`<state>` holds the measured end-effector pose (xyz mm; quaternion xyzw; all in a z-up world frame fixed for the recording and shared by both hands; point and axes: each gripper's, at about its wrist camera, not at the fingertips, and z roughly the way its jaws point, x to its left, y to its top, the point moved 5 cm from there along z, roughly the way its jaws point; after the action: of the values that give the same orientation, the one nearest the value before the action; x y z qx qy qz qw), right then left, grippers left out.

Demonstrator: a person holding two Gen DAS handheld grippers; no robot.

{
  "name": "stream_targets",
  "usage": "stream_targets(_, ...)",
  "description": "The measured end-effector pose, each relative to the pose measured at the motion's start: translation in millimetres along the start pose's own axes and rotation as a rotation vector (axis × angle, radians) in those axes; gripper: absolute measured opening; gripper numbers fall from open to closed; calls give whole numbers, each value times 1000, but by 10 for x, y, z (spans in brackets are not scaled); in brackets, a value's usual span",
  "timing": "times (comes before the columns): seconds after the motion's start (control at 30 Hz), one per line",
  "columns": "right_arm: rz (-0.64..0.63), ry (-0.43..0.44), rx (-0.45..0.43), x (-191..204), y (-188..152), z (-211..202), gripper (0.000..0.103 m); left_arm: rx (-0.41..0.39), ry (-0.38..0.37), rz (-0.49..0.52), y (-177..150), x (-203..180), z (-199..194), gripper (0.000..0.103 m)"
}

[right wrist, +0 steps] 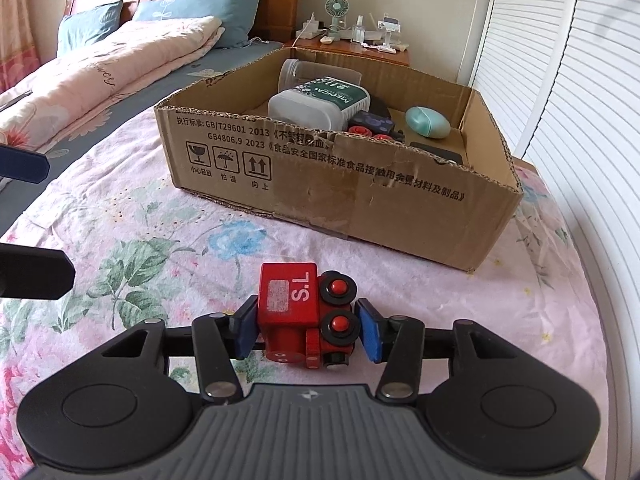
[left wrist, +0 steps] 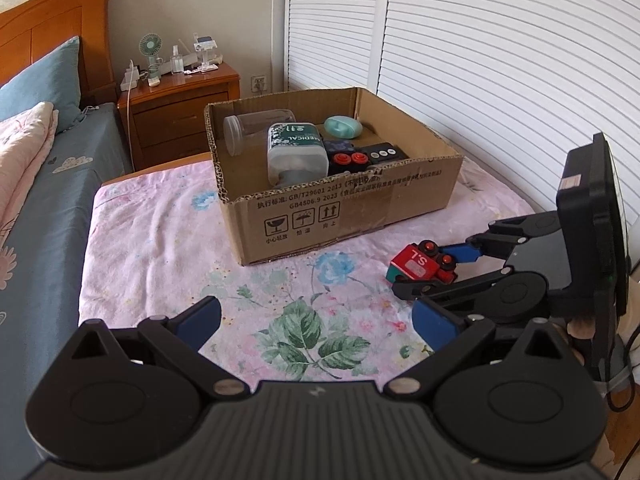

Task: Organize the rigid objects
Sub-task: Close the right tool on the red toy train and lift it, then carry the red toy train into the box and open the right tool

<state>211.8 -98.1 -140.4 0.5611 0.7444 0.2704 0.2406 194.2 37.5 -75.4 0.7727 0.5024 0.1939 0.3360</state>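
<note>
A red toy train (right wrist: 304,312) lies on its side on the floral cloth, also in the left wrist view (left wrist: 422,267). My right gripper (right wrist: 306,330) has its blue pads on either side of the train; the left pad touches it, the right pad stands a small gap off. It also shows in the left wrist view (left wrist: 440,276). My left gripper (left wrist: 316,320) is open and empty over the cloth, left of the train. A cardboard box (left wrist: 352,208) (right wrist: 360,184) behind holds a medical bottle (left wrist: 296,148), a clear jar (left wrist: 244,128), a teal case (left wrist: 343,127) and dark toys.
A bed with pink quilt (right wrist: 100,76) and blue pillows lies to the left. A wooden nightstand (left wrist: 180,96) with a small fan stands behind the box. White louvered doors (left wrist: 500,60) run along the right side.
</note>
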Motion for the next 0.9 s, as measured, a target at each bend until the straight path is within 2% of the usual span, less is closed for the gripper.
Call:
stream_targets(0.53,-13,67,4,-139,104,-436,54,-56,54,3,83,-111,-172,101)
stream_targets(0.9,-71,94,-78,-232,560,-685,54,-76,63,-14,95,-153,-232,101)
